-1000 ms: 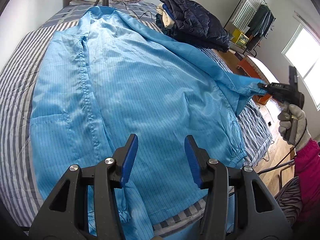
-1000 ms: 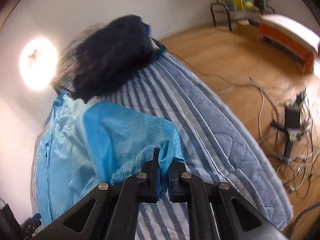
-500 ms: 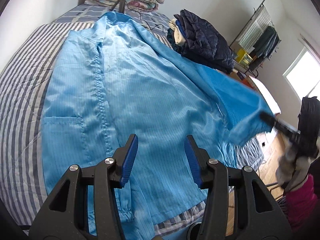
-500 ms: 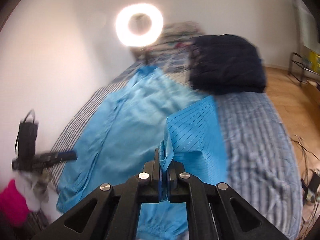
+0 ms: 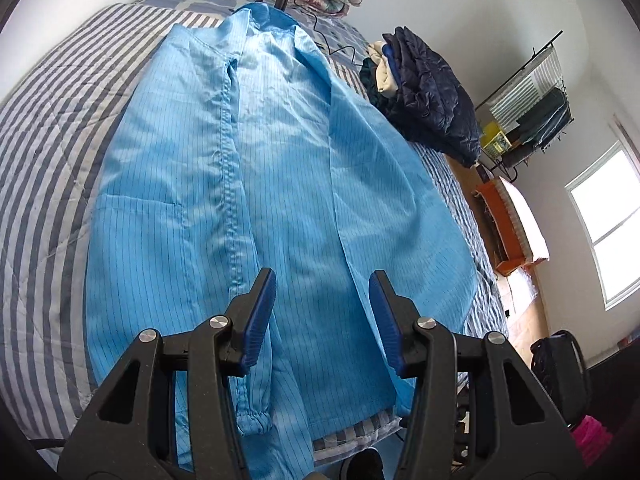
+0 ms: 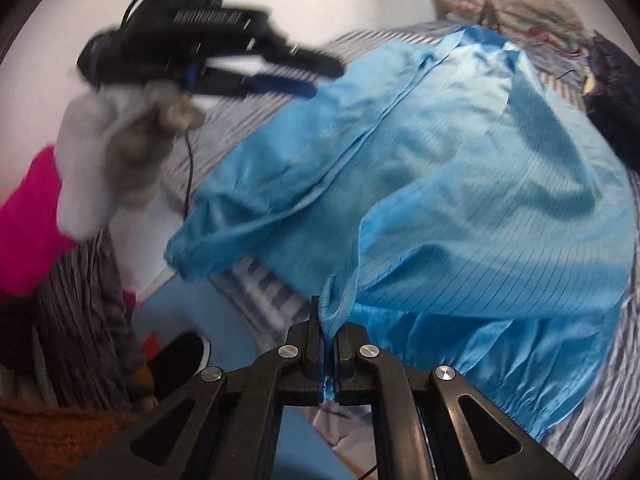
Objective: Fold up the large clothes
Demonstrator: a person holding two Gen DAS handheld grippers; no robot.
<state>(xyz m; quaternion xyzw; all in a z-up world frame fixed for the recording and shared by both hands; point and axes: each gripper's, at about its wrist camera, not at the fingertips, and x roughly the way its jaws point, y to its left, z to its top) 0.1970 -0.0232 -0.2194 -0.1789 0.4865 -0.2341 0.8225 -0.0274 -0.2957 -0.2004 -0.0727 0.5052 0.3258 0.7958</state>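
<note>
A: Blue coat (image 5: 280, 184) spread on striped bed (image 5: 44, 160), filling frame centre.
B: Right gripper (image 6: 328, 354) fingers clamped on bunched sleeve fabric, bottom centre. Left gripper (image 5: 322, 316) fingers half apart, holding nothing.

No legible text (anywhere visible)

Bright daylight; right-wrist motion blur.

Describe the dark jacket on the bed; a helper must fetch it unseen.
Start at the striped bed, where a light blue coat lies spread. Beside the coat's collar end, towards the clothes rack, is a pile of folded clothes. The navy quilted puffer jacket tops it, the only padded, dark garment.
</note>
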